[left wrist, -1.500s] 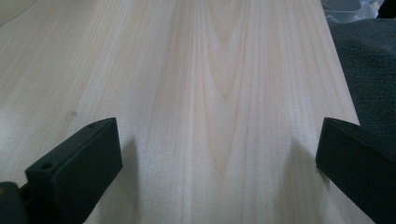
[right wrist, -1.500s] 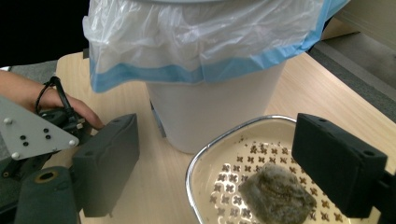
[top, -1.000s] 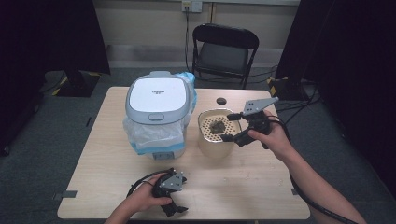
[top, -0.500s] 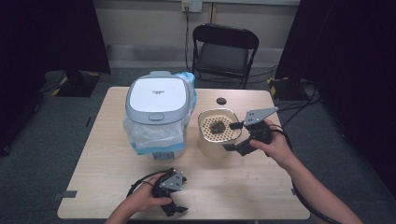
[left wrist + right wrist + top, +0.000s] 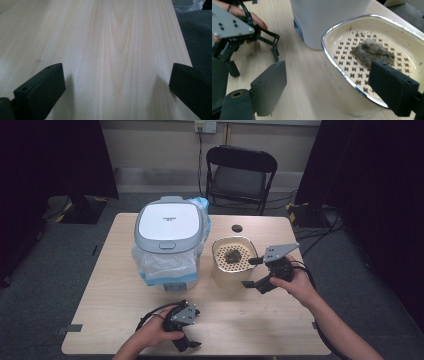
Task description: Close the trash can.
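A cream pan with a perforated floor stands mid-table, a dark clump lying in it. My right gripper hovers at the pan's right side, open. In the right gripper view the pan's rim runs between the jaws, one outside over the wood, the other over the inside near the clump; neither pad touches. My left gripper rests low near the table's front edge, open over bare wood, nothing between its jaws. It also appears in the right gripper view.
A white, grey-lidded appliance wrapped in a plastic liner stands left of the pan, close beside it. A small black disc lies at the table's back. A black folding chair stands behind the table.
My right gripper has come down and toward the table's front, from above the pan's right rim to its right side. The left gripper has stayed put.
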Tool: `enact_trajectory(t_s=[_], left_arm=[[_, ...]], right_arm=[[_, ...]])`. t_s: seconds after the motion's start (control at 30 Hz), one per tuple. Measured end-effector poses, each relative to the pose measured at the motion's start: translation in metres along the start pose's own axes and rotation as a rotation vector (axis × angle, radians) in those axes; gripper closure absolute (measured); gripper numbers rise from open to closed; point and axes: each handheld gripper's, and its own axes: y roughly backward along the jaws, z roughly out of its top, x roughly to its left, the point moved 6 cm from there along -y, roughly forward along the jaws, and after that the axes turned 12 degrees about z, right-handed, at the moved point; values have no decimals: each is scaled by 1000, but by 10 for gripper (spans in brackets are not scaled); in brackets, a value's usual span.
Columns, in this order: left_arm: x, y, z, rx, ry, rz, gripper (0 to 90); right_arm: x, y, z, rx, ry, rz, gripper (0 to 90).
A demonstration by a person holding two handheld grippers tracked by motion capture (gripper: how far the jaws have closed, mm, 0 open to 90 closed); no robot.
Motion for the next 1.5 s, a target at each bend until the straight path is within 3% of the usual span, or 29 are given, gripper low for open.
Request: enact_trajectory(t_s=[0.67, 1.5], left_arm=[[0, 0, 0, 0, 0, 0, 0], [0, 0, 0, 0, 0, 0, 0]], right_arm=[[6, -3, -39, -17, -64, 13, 148], [11, -23, -85, -15, -121, 21, 148]])
